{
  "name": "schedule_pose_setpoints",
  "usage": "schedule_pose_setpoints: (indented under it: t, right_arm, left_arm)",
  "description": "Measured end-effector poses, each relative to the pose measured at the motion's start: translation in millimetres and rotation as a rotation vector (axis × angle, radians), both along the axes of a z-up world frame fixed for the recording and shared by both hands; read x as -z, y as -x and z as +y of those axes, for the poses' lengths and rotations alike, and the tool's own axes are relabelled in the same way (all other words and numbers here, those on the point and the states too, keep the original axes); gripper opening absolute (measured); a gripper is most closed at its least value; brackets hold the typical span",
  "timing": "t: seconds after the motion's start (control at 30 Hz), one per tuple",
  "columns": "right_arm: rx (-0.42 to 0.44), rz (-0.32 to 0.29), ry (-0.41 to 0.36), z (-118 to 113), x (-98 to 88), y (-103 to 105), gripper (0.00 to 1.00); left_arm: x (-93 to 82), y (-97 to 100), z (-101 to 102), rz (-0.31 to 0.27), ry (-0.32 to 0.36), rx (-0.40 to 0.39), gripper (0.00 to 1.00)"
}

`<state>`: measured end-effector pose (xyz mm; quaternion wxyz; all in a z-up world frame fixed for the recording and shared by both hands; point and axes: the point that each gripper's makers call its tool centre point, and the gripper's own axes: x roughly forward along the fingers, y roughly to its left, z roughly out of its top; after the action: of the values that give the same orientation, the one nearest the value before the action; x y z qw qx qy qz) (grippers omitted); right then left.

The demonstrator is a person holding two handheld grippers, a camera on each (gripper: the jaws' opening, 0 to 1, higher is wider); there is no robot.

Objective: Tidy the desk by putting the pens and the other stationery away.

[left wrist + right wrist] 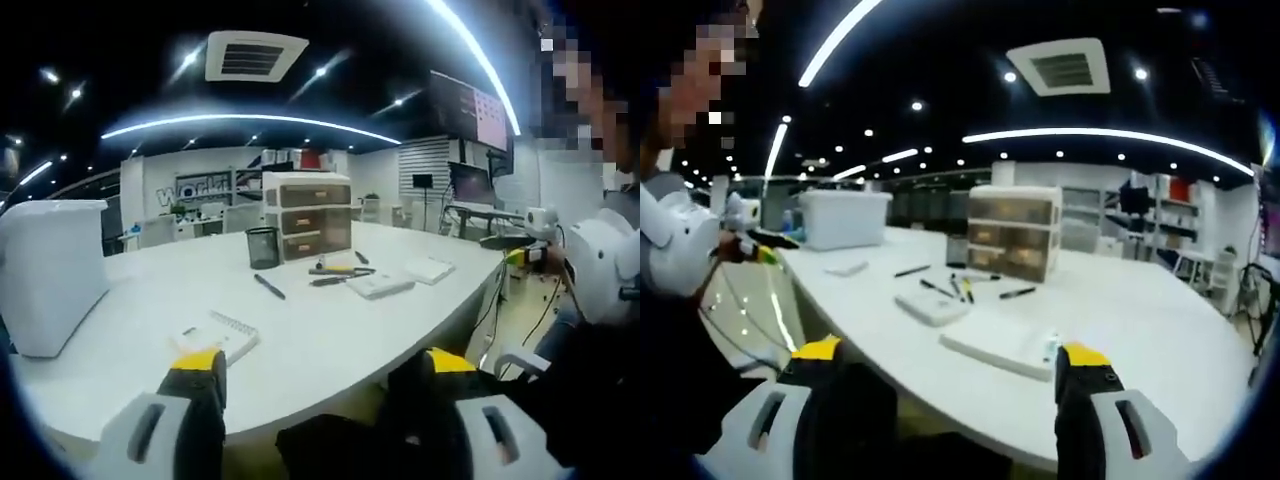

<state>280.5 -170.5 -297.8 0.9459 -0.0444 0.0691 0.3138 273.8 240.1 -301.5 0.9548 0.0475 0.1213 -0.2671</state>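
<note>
Evidently I am holding both grippers, left (315,385) and right (950,370), short of the white desk (330,340), fingers apart and empty. Black pens (269,287) are lying well beyond my fingertips, near the black mesh pen cup (263,247). Next, I judge, I am reaching forward.

white bin (50,275); ceiling vent (255,55); wall monitor (470,110)

Both views looked from just off the near edge of the white desk (330,340), across it from opposite ends, sharing the drawer unit (307,215) and the pens (940,288) lying near it mid-desk.
</note>
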Motion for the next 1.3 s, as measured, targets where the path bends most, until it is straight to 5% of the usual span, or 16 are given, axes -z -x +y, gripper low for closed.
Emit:
schedule_pose_setpoints:
  t: [0.4, 0.8, 1.03, 1.3]
  right_arm:
    - [-0.017, 0.101, 0.069, 0.2, 6.4, -6.4, 0.8]
    - [-0.045, 0.123, 0.109, 2.4, -1.0, -6.4, 0.8]
    - [-0.051, 0.138, 0.133, 2.6, -8.0, -8.0, 0.79]
    - [-0.059, 0.15, 0.144, 3.1, -11.7, -7.5, 0.79]
  left_arm:
    - [-5.5, -6.1, -2.2, 0.018, -0.039, 0.022, 0.79]
    - [-14.7, -6.5, -6.8, 0.029, -0.074, 0.037, 0.8]
    - [-18.7, -7.7, -9.8, 0.045, -0.159, 0.048, 0.81]
    - [-23.3, -9.2, -14.2, 0.047, -0.128, 0.064, 0.83]
